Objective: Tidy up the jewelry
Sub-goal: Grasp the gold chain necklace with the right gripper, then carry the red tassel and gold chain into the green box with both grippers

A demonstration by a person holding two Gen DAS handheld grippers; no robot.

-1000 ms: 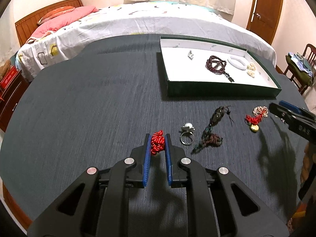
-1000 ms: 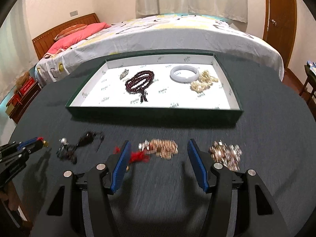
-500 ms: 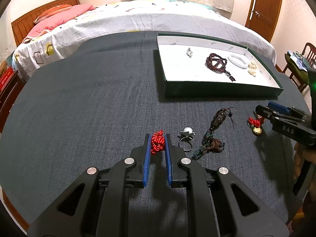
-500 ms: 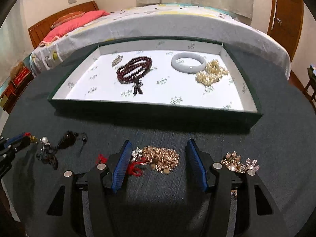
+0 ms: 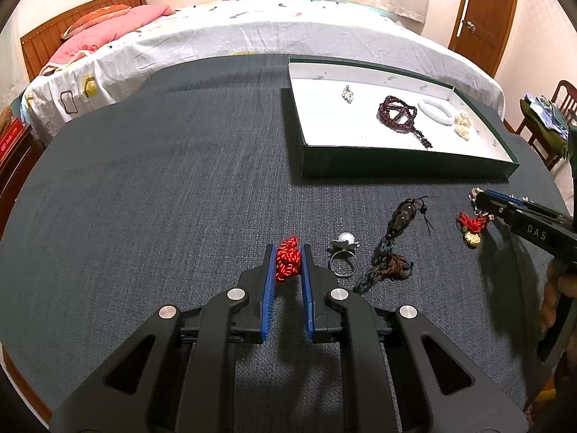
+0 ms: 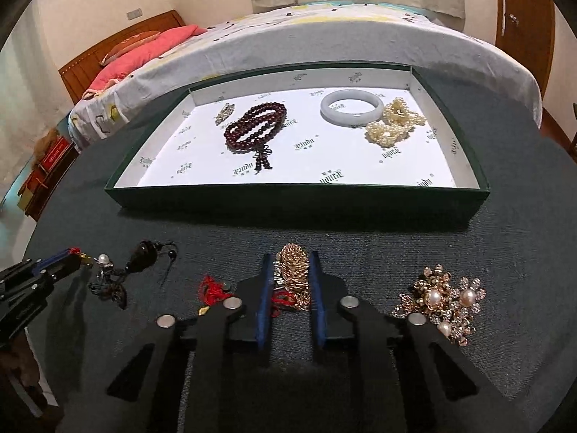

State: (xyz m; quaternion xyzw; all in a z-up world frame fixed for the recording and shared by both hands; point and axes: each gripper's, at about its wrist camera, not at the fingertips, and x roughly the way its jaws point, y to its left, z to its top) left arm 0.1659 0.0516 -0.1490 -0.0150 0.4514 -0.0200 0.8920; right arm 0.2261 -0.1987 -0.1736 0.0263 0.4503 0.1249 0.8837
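We are noting that the right gripper [image 6: 291, 270] is sitting directly over the gold chain bundle [image 6: 294, 265]; its jaws have just been closing, and the blue pads are now pinching the bundle between them, the coil bulging out past the fingertips toward the tray; a red knotted cord [image 6: 211, 287] with a small gold charm is trailing off the bundle to the left, so the piece's long axis is running crosswise to the fingers, and we are expecting that tail to hang when lifted.

The green tray [image 6: 288, 202] is lying straight ahead of the right gripper, its near wall just beyond the fingertips; a free patch of white floor is showing in the near middle, between the dark bead strand [image 6: 256, 130] and the pearl cluster [image 6: 395, 124]; we are judging the coming move as lift, clear the near wall, carry forward.

The left gripper [image 5: 288, 263] is pinching a red cord knot [image 5: 287, 260]; from it the tray [image 5: 404, 166] is lying ahead and to the right, farther off than from the right gripper; so the right hand is the nearer one.

Both grippers are pitching steeply down at the dark cloth table [image 5: 162, 180]; a pearl ring [image 5: 344, 252], a dark braided cord [image 5: 391, 245] and a pearl-and-gold brooch [image 6: 443, 299] are lying loose on it.
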